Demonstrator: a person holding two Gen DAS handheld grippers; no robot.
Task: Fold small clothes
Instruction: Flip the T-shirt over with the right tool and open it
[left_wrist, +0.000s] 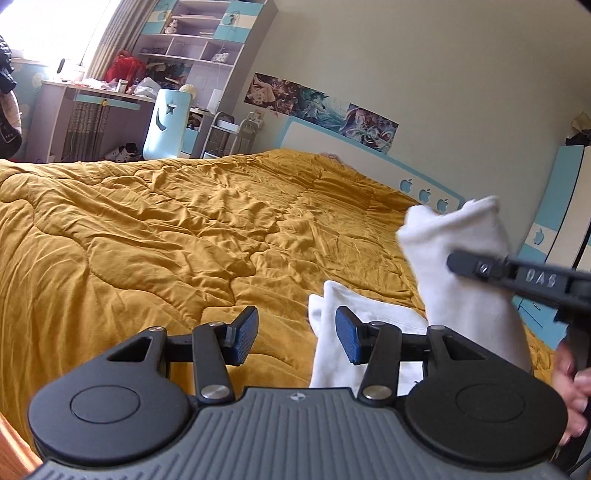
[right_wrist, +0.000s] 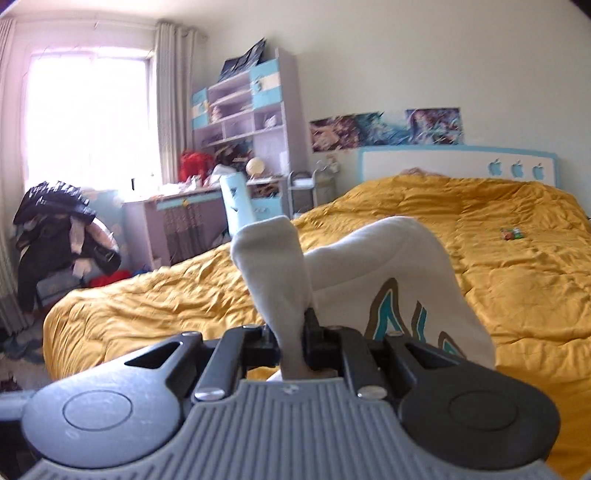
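- A wide bed under a rumpled mustard-yellow quilted cover (left_wrist: 155, 236) is spread ahead of and below both pairs of tongs; it is judged to serve as the place where the folding is done.
- A white cotton sock (right_wrist: 269, 266) is held lifted off the bed, its free end standing up ahead of the right tongs; it is seen from the left wrist as well (left_wrist: 458, 258), off to the right of the left tongs. It is probably raised so that it can be laid out or matched with its partner.
- A second white garment with a teal and brown printed pattern (right_wrist: 402, 291) is seen just behind the gripped sock; whether it is also pinched cannot be told.
- Another white sock (left_wrist: 328, 332) lies on the cover just ahead of the left tongs, passing under the right-hand pad.
- The right tongs (right_wrist: 291, 332) are clamped nearly shut on the lifted sock.
- The left tongs (left_wrist: 297, 336) stand well apart, with nothing gripped between the blue pads.
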